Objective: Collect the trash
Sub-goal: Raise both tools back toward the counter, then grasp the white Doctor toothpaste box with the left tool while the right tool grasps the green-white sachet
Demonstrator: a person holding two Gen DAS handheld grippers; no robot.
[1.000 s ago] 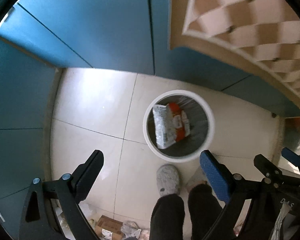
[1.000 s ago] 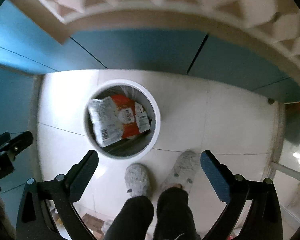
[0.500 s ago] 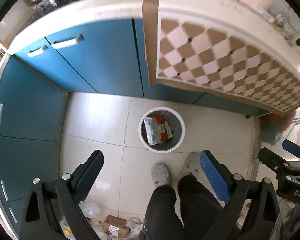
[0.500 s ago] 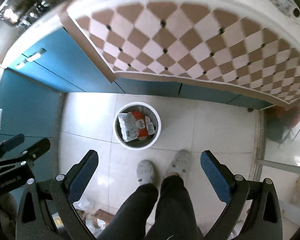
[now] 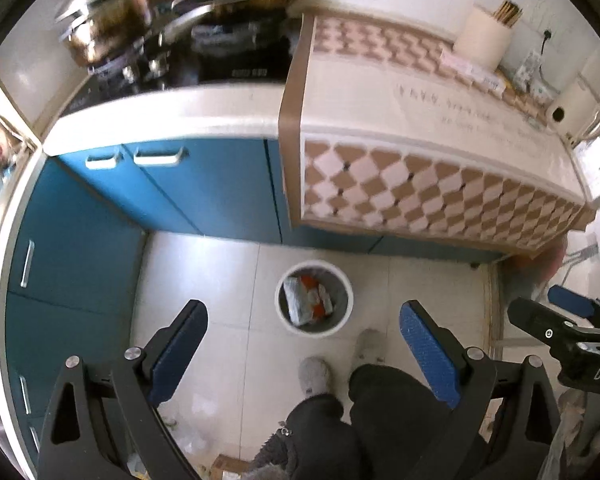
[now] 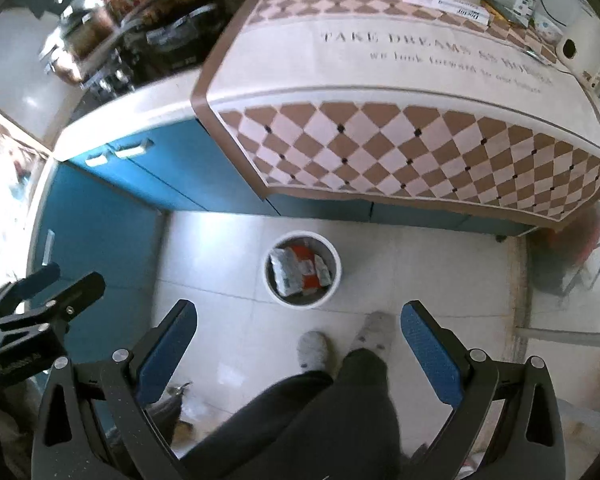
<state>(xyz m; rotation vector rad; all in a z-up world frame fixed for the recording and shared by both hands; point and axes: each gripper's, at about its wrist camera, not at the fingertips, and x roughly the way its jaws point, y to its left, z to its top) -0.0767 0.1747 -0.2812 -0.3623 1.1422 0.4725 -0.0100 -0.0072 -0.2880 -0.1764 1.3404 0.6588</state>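
A white round trash bin (image 5: 346, 294) stands on the tiled floor far below, holding a grey wrapper (image 5: 296, 300) and an orange-and-white packet (image 5: 316, 292). It also shows in the right wrist view (image 6: 335, 268) with the same wrappers (image 6: 286, 270). My left gripper (image 5: 304, 322) is open and empty, high above the bin. My right gripper (image 6: 298, 320) is open and empty too, level with it; it shows at the right edge of the left wrist view (image 5: 560, 312).
A counter with a brown-and-white checked mat (image 6: 420, 80) runs above blue cabinets (image 5: 204, 192). A stove with pans (image 5: 180, 40) is at the left. A white kettle (image 6: 580, 52) and boxes stand at the back. The person's legs and slippers (image 6: 312, 348) are below. Loose scraps (image 5: 196, 436) lie on the floor.
Both grippers have risen far above the bin, which now looks small. The countertop, stove and mat have come into view. Both grippers stay open.
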